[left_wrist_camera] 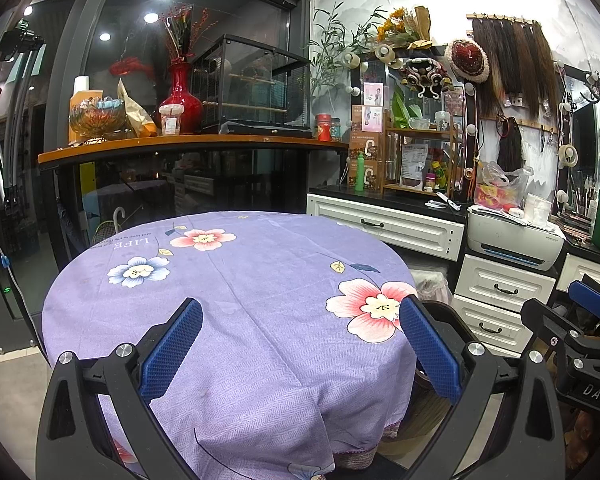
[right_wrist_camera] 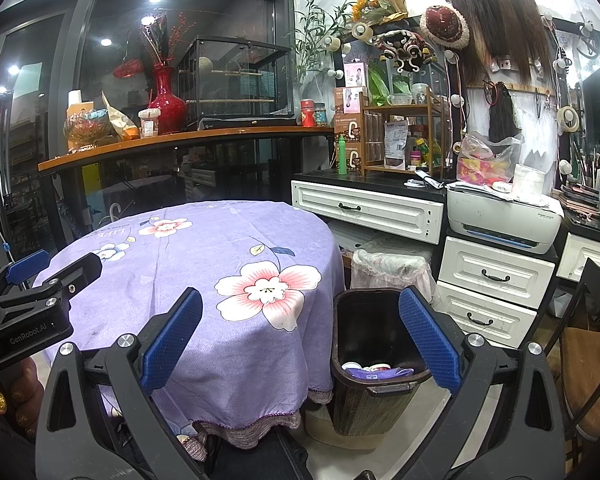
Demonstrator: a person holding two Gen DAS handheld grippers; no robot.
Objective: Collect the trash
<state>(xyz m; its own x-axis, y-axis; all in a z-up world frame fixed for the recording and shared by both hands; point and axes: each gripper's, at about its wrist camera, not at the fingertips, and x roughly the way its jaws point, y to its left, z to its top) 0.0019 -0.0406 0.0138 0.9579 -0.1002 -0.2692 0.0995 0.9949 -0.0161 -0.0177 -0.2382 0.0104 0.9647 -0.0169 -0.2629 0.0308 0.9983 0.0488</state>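
Both hand-held tools hovered above the near edge of a round table draped in a lilac floral cloth [left_wrist_camera: 236, 280]. The left black gripper with blue ribbed pads [left_wrist_camera: 300, 344] had its jaws spread wide with nothing between them, and the right black gripper with blue ribbed pads [right_wrist_camera: 300, 344] was equally wide and empty. At the lower left of the right wrist view, a hand with gold-glitter nails [right_wrist_camera: 8, 400] gripped the left tool's handle. Just right of the table, on the floor, stood a dark slatted waste bin [right_wrist_camera: 364, 408], with the collected trash, several pale crumpled items [right_wrist_camera: 374, 370], lying inside it; the cloth's top was bare. Behind the bin sat a stool with a lacy white cover [right_wrist_camera: 392, 270]. Farther right, white drawers with black handles [right_wrist_camera: 492, 272] carried a white printer [right_wrist_camera: 504, 216]. Along the far wall, an orange-topped shelf [left_wrist_camera: 188, 146] held a glossy red vase [left_wrist_camera: 180, 96] and a black-framed glass cage [left_wrist_camera: 252, 84].
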